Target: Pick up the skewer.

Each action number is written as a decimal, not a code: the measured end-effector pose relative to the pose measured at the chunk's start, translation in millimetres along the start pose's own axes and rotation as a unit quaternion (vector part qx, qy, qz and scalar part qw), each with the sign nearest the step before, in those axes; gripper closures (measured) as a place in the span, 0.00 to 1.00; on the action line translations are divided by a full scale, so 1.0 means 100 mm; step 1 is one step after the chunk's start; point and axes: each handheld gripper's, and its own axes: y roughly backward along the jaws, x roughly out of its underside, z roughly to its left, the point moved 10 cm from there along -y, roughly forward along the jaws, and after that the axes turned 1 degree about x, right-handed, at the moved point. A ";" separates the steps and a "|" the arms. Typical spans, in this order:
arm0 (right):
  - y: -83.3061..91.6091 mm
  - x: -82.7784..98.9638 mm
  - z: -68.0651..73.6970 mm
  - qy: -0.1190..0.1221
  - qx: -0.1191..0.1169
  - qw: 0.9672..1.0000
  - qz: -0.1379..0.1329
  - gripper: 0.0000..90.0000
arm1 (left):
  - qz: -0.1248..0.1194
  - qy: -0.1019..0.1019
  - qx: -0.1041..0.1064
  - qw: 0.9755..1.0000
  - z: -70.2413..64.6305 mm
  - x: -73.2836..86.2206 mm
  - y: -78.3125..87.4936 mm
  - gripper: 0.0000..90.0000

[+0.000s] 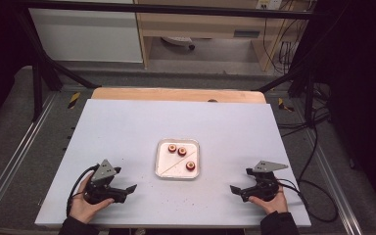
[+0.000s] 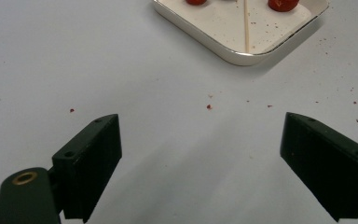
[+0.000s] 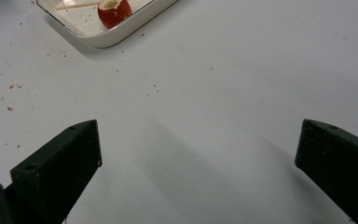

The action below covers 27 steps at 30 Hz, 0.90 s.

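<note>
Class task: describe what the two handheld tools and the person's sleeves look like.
Both tools are black. The left tool and right tool each carry a grey three-cornered plate on top and trail a black cable. Their jaws are blocky, with small screw holes. The person's sleeves are dark.

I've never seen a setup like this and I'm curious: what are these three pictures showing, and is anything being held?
A person sits at a white table with hand-held tongs in each hand: the left tongs and the right tongs. One picture is taken from above; the other two come from cameras riding on each pair of tongs, looking along their black jaws. In the middle lies a white tray with three small red fruit pieces and a thin wooden stick. Red crumbs dot the table. Both tongs stand open and hold nothing.
</note>
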 end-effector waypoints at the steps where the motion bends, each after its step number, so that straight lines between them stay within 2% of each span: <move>1: 0.00 0.00 0.00 0.000 0.000 1.000 0.000 0.01 | 0.000 -0.002 0.000 1.000 -0.01 -0.01 0.00 0.14; 14: 0.00 0.00 0.00 0.002 -0.001 1.000 0.002 0.01 | 0.015 -0.011 0.002 1.000 -0.12 -0.17 -0.09 0.14; 27: -0.01 0.01 0.01 0.001 0.000 1.000 0.006 0.01 | 0.024 -0.032 0.006 0.999 -0.27 -0.46 -0.25 0.14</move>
